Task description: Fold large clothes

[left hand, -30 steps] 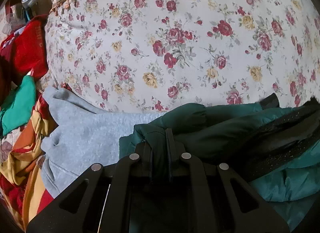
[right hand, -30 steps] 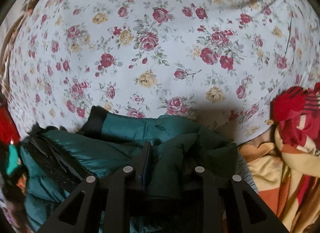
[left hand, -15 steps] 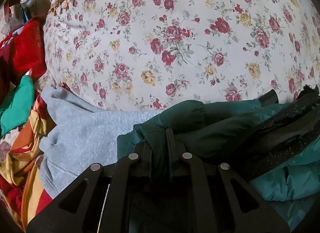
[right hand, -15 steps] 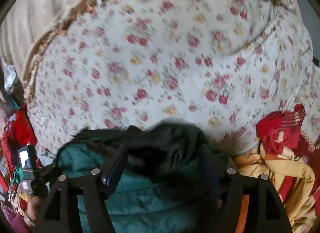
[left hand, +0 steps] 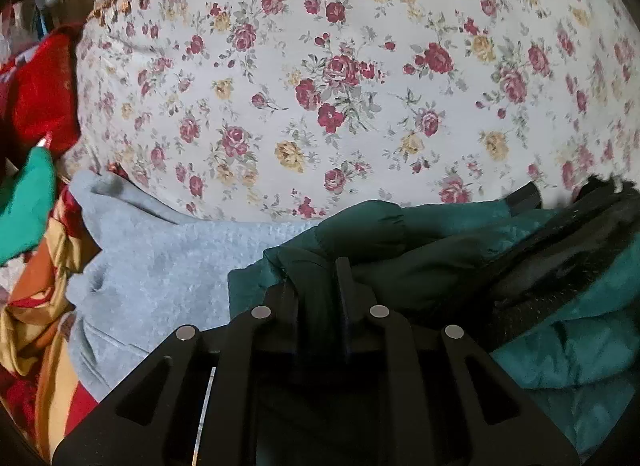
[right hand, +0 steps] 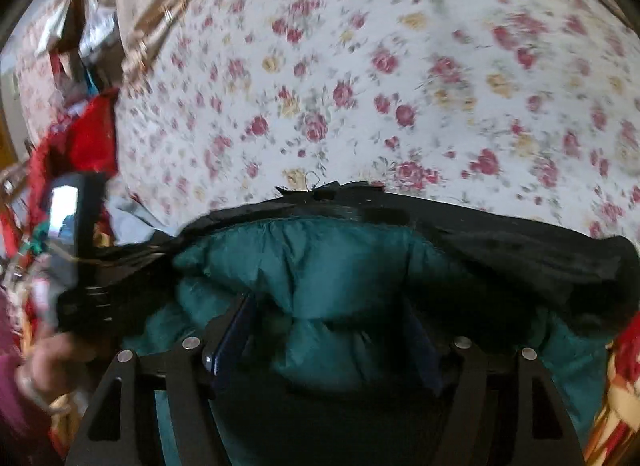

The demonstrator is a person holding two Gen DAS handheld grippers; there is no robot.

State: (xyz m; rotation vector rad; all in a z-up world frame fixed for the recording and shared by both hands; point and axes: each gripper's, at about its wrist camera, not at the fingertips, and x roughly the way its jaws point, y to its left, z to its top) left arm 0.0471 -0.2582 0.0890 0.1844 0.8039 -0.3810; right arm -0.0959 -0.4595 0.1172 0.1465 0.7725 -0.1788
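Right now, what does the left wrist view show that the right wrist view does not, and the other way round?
Only the left wrist view shows the grey sweatshirt and the left gripper pinching a fold of the jacket. Only the right wrist view shows the person's hand and the right gripper, jaws wide, just opened. Both show the green jacket and the floral sheet.
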